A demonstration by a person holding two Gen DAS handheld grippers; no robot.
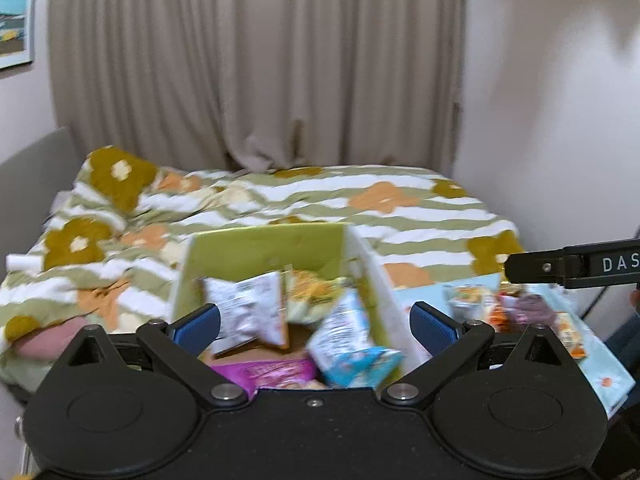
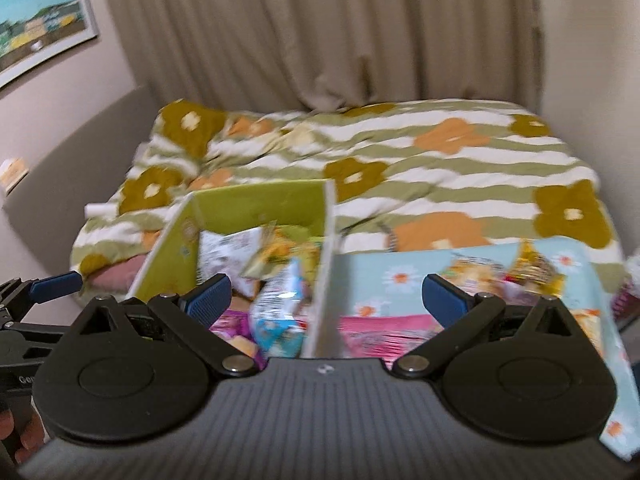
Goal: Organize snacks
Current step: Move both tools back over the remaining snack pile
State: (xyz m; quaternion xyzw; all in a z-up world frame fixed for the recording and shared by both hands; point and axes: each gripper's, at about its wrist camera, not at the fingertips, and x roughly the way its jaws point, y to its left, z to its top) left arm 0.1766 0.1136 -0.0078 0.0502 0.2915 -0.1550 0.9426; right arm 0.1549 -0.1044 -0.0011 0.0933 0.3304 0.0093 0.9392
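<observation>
At the far left of the left wrist view, a bed with a flower-patterned quilt (image 1: 280, 200) is seen below a beige curtain (image 1: 256, 60). In front of it stands the green box (image 1: 264, 248), into which several snack packets have been dropped: a white packet (image 1: 248, 308), a yellow packet (image 1: 312, 288), a light blue packet (image 1: 348, 340) and a purple packet (image 1: 268, 372) near the bottom edge. The left gripper (image 1: 316, 320) is held just above the box mouth with its jaws spread wide and nothing between them. Further right, a light blue floral mat (image 1: 600, 360) is laid out, and a loose heap of unsorted snacks (image 1: 516, 308) lies on it. From the right wrist view, the right gripper (image 2: 326, 296) is likewise seen with jaws wide apart and empty, straddling the white wall of the box, with a pink packet (image 2: 384, 332) lying on the mat close before it. Both views are motion-blurred. The step in hand is judged to be the interval between a drop into the box and the next pick. For the next move, one gripper would need to be carried right to the mat, lowered over a single packet and pinched on an edge, since crinkly wrappers are likely to slip.
</observation>
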